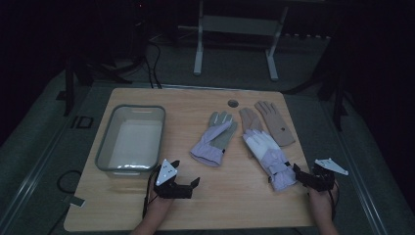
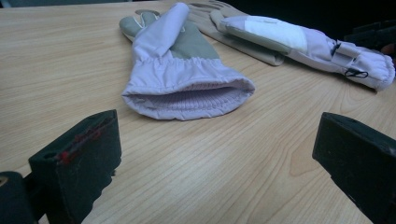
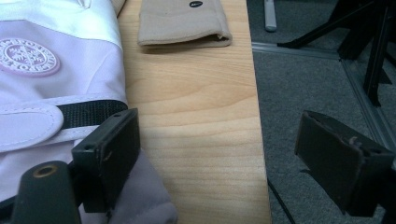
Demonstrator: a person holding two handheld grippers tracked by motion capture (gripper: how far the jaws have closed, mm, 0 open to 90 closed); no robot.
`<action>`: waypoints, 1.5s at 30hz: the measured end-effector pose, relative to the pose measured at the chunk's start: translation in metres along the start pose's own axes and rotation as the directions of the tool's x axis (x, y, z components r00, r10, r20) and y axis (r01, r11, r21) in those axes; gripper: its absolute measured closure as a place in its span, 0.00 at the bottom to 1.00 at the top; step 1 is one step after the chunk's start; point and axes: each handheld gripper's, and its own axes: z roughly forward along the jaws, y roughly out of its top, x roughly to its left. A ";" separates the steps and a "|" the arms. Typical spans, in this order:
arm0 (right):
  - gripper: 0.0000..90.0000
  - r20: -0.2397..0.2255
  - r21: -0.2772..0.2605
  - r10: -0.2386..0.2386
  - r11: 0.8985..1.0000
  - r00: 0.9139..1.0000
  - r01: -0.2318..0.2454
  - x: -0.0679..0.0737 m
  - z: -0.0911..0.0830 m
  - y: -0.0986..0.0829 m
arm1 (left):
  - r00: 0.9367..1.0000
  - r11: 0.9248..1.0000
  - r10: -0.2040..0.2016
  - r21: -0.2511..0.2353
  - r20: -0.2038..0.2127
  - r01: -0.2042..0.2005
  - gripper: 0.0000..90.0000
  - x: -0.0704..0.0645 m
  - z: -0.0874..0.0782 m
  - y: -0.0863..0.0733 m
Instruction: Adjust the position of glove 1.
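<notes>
Dark floor and the legs of a white frame (image 1: pixel 235 44) surround a pale wooden table (image 1: pixel 230 200) with a round hole (image 1: pixel 233 103) near its far edge. On the table's left side sits a clear plastic tub (image 1: pixel 131 139) with nothing visible inside it.

Near the middle lies a lilac and grey glove (image 1: pixel 214 139), its open cuff toward the near edge. To its right lies a lilac and white glove (image 1: pixel 268 155) with a black strap across the wrist, resting partly on one of two tan gloves (image 1: pixel 275 122); the other tan glove lies just beside it, farther right.

The left gripper (image 1: pixel 182 182) is held over bare wood near the tub's near right corner, its jaws wide apart and empty, pointing toward the grey glove's cuff (image 2: pixel 187 100).

The right gripper (image 1: pixel 307 177) sits at the table's right near edge, jaws apart. One jaw lies against the cuff of the lilac and white glove (image 3: pixel 51 93), possibly pressing on it, though that is hard to tell; the other hangs beyond the table edge over the floor.
</notes>
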 end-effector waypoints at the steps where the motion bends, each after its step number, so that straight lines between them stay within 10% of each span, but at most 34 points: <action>1: 0.16 -0.004 0.003 0.006 1.000 1.000 -0.006 0.000 0.000 0.000 | 1.000 1.000 0.000 0.000 0.000 0.000 0.02 0.000 0.000 0.000; 12: 0.15 -0.041 0.037 0.071 0.997 0.997 -0.069 -0.007 -0.005 0.011 | 1.000 1.000 -0.006 0.001 -0.004 0.006 0.02 0.000 0.000 0.000; 24: 0.14 -0.063 -0.043 0.018 0.999 0.998 -0.020 -0.002 -0.033 0.073 | 1.000 1.000 -0.003 0.001 -0.003 0.003 0.02 0.000 0.000 0.000; 32: 0.15 -0.105 -0.051 -0.024 0.999 0.994 0.019 0.018 -0.037 0.120 | 1.000 1.000 -0.002 0.000 -0.002 0.002 0.02 0.000 0.000 0.000; 45: 0.14 -0.252 -0.065 -0.108 0.993 0.962 0.094 0.079 -0.019 0.158 | 1.000 1.000 -0.002 0.000 0.001 0.002 0.02 0.001 0.000 0.000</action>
